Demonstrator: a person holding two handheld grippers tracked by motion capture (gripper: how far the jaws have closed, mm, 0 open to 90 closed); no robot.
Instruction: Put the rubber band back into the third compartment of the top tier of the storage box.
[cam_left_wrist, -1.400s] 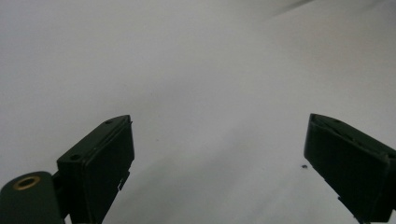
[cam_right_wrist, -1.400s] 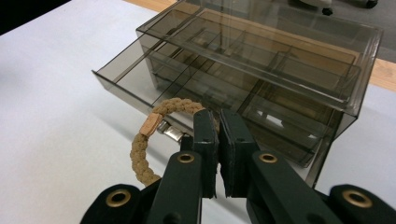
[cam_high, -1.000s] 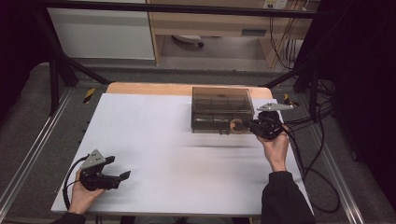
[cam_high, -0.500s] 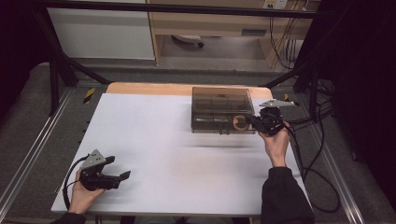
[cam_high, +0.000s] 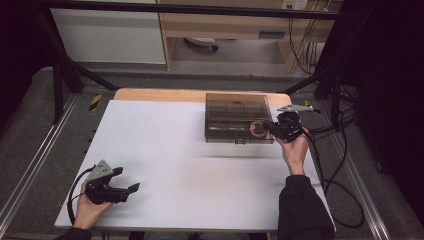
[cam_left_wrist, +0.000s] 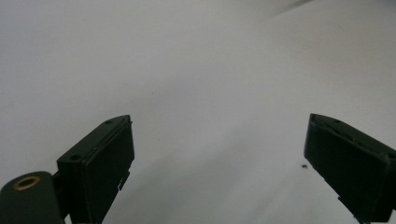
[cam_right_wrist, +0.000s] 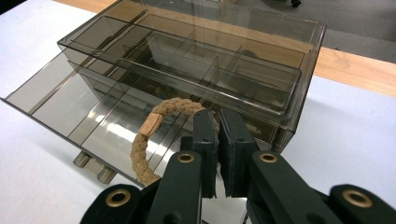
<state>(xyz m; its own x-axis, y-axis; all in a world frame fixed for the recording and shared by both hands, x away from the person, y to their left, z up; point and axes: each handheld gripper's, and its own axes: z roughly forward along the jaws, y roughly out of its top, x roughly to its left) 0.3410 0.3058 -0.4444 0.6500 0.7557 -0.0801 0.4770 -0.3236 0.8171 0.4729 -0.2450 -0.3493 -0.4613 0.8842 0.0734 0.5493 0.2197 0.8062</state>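
A smoked clear organiser box (cam_high: 235, 111) with several compartments stands at the back right of the white table. Its lower drawer (cam_right_wrist: 70, 100) is pulled out, with dividers inside. My right gripper (cam_high: 268, 128) (cam_right_wrist: 218, 126) is shut on a tan braided rope ring (cam_high: 257, 128) (cam_right_wrist: 148, 133) and holds it just over the open drawer at the box's front right corner. My left gripper (cam_high: 126, 180) (cam_left_wrist: 217, 158) rests at the table's front left, open with nothing between its jaws, above bare white tabletop.
A wooden strip (cam_high: 160, 95) runs along the table's far edge. Cables (cam_high: 340, 145) trail off the right side past a metal rail. A black frame post (cam_high: 57, 75) rises at the back left. Open white tabletop (cam_high: 200, 170) lies between the two hands.
My right gripper has moved a little away from the person and toward the box's right front corner, bringing the rope ring over the open drawer. The left gripper has stayed put.
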